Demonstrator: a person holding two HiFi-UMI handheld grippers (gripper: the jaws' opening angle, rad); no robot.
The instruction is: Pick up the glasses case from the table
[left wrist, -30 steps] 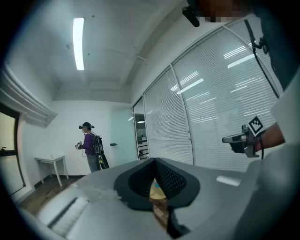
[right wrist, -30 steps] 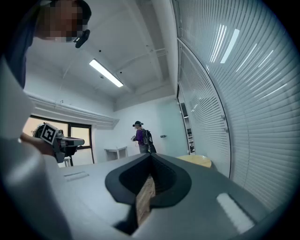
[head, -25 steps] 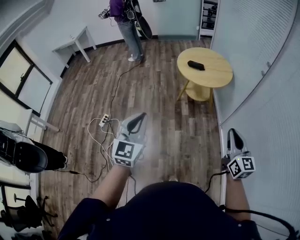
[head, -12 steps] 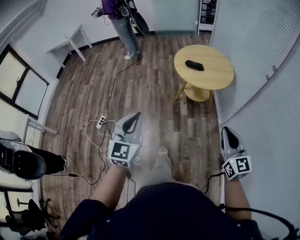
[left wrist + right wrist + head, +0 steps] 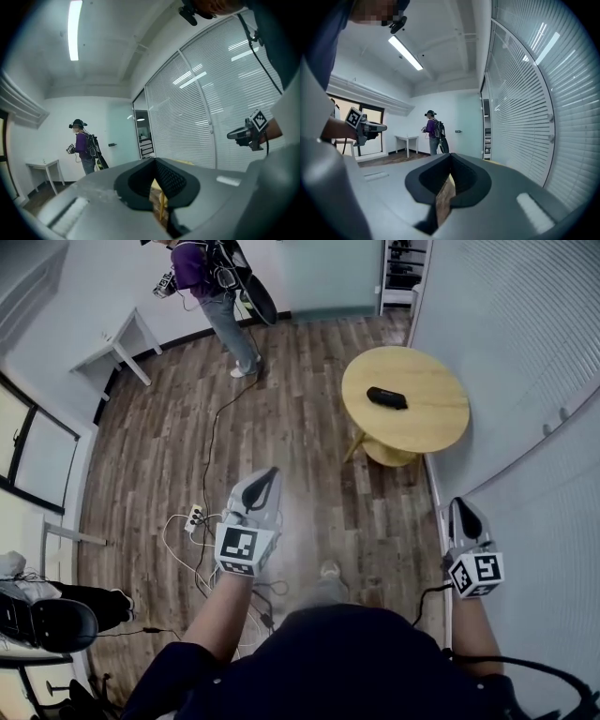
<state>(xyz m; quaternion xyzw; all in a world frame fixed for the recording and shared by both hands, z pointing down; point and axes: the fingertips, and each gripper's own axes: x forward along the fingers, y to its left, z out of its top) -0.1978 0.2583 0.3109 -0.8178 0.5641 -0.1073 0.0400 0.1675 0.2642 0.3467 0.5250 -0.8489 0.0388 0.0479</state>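
The glasses case (image 5: 386, 397) is a small black oblong lying on the round yellow table (image 5: 436, 427) at the upper right of the head view, well ahead of both grippers. My left gripper (image 5: 265, 482) is held over the wooden floor, pointing forward, jaws shut and empty. My right gripper (image 5: 466, 515) is beside the glass wall, also shut on nothing. In the left gripper view the jaws meet at the tip (image 5: 154, 162), with a yellow table leg (image 5: 162, 206) showing below. In the right gripper view the jaws (image 5: 450, 159) are closed too.
A person in a purple top (image 5: 204, 277) stands at the back by a white side table (image 5: 117, 338). A power strip with cables (image 5: 195, 517) lies on the floor left of me. A blind-covered glass wall (image 5: 544, 381) runs along the right. A black chair (image 5: 52, 620) sits at lower left.
The whole view has advanced across the room: the round table and case sit lower and nearer in the head view. Both grippers came along, still shut. The person at the back shifted left.
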